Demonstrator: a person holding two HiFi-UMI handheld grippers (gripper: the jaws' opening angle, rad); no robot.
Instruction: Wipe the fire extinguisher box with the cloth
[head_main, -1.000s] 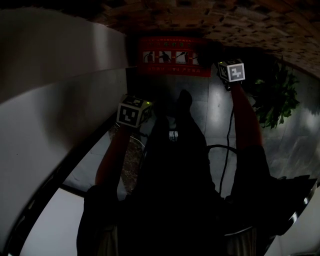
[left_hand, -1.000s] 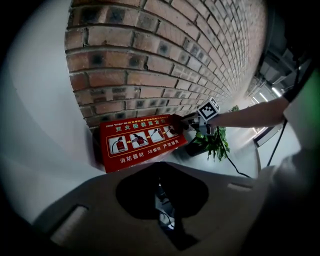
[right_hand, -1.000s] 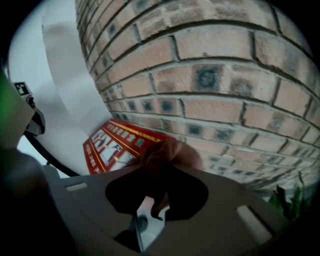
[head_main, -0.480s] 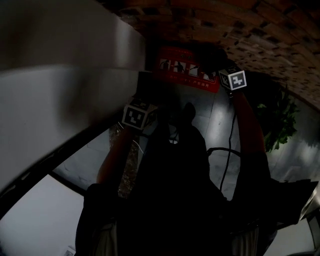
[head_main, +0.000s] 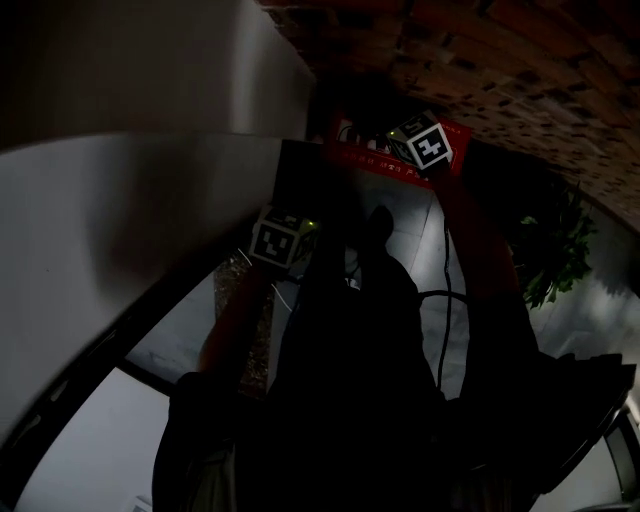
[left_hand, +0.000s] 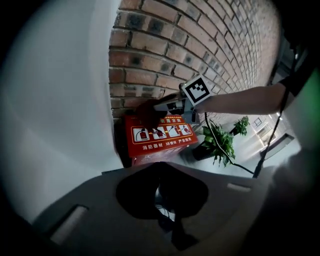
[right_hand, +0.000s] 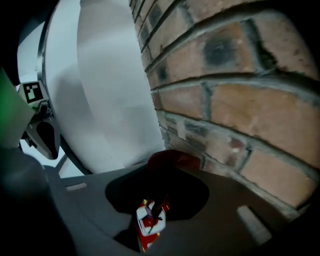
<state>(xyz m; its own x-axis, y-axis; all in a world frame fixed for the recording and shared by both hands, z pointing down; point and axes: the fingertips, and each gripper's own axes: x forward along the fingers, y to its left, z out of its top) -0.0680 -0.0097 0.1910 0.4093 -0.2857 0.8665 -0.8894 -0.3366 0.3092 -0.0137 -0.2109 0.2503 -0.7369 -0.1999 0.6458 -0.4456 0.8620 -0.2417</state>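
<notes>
A brick wall fills the head view's 12 o'clock, with a plain white wall at 9 o'clock. The red fire extinguisher box stands on the floor at the foot of the bricks, at 12 o'clock from the person. A potted plant stands just beside it at 3 o'clock. The right gripper reaches over the box's top – its jaws clamped on the dark red cloth, which rests at the box's far edge against the bricks. The left gripper hangs back at the box's 7 o'clock, jaws together, nothing between them.
</notes>
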